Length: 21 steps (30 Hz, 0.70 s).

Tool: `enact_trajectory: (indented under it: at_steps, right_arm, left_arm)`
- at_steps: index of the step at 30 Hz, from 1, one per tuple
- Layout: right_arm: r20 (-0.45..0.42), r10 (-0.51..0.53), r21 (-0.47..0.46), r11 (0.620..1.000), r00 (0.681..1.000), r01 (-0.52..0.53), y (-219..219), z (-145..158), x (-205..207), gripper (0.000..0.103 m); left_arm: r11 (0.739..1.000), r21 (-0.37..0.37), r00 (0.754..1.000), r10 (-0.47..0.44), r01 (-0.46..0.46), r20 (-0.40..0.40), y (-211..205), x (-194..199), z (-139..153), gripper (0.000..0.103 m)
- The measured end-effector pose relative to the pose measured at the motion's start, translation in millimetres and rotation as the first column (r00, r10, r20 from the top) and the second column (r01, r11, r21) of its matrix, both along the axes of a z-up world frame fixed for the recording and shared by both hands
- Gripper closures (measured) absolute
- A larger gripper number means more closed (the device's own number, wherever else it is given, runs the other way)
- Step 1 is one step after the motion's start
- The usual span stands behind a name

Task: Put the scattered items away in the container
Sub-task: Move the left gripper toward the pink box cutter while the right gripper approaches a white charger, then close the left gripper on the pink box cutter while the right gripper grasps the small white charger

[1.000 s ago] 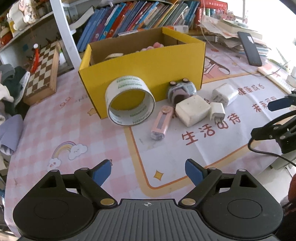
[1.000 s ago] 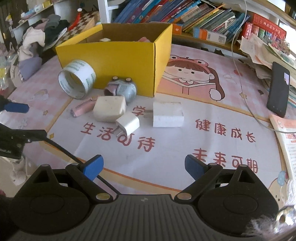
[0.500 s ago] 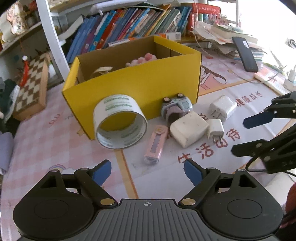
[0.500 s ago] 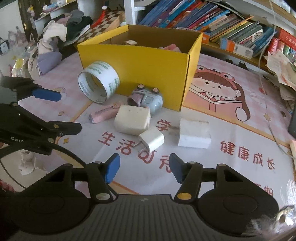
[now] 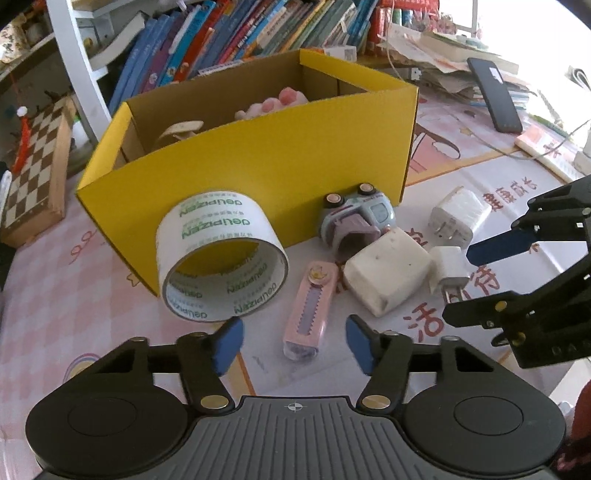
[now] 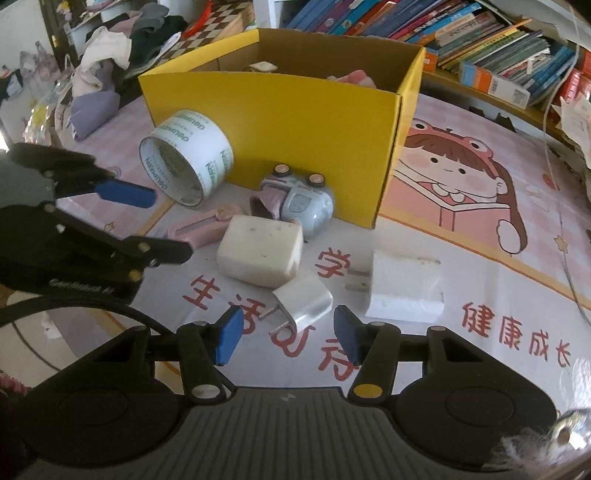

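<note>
A yellow cardboard box [image 5: 258, 158] [image 6: 295, 110] stands on the mat with pink and beige items inside. Against its front lie a white tape roll [image 5: 218, 258] [image 6: 186, 162], a toy car [image 5: 354, 218] [image 6: 299, 203], a pink utility knife [image 5: 310, 310] [image 6: 199, 227], a cream block charger [image 5: 388, 273] [image 6: 260, 254], a small white plug [image 5: 448, 267] [image 6: 303, 302] and a larger white charger [image 5: 461, 218] [image 6: 404, 286]. My left gripper [image 5: 293, 345] is open, just short of the pink knife. My right gripper [image 6: 288, 338] is open, its jaws either side of the small plug.
Bookshelves with many books [image 5: 258, 33] run behind the box. A chessboard [image 5: 33, 170] sits far left, clothes [image 6: 107, 74] beyond it. A black phone [image 5: 495, 99] and papers lie at the right. The patterned mat [image 6: 461, 192] covers the table.
Both grippers have moved forward toward the items. The left one narrowed its jaws and now lines up with the pink knife; the right one narrowed and reached the small plug.
</note>
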State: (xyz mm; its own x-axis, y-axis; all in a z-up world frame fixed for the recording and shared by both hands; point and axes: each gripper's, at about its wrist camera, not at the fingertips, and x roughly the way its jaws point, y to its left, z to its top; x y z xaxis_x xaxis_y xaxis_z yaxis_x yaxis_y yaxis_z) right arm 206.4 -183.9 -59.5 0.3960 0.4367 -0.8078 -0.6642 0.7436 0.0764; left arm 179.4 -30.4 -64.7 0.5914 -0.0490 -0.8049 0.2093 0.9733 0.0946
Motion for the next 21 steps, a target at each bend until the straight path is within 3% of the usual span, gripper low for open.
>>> enact_trajectory:
  at_steps: [4,13,16,21]
  right_arm:
    - [-0.009,0.011,0.003,1.000,1.000,-0.011,1.6,-1.2,2.9,0.051]
    - [-0.041,0.003,0.004,1.000,0.999,-0.003,4.5,-9.3,9.9,0.053]
    - [-0.035,0.005,0.002,1.000,0.999,-0.005,6.3,-10.5,10.8,0.054]
    - [-0.038,-0.039,0.004,0.999,0.999,0.039,1.7,-9.4,14.1,0.074]
  left_arm:
    - [1.000,-0.005,1.000,-0.011,0.011,-0.023,-1.9,4.0,-5.7,0.056]
    - [0.999,-0.031,0.999,-0.016,0.015,-0.049,-1.1,10.0,-10.8,0.057]
    - [0.998,-0.055,0.998,-0.020,0.017,-0.059,0.6,10.8,-10.4,0.065]
    - [0.998,-0.064,0.998,-0.024,0.020,-0.065,1.3,7.3,-7.9,0.080]
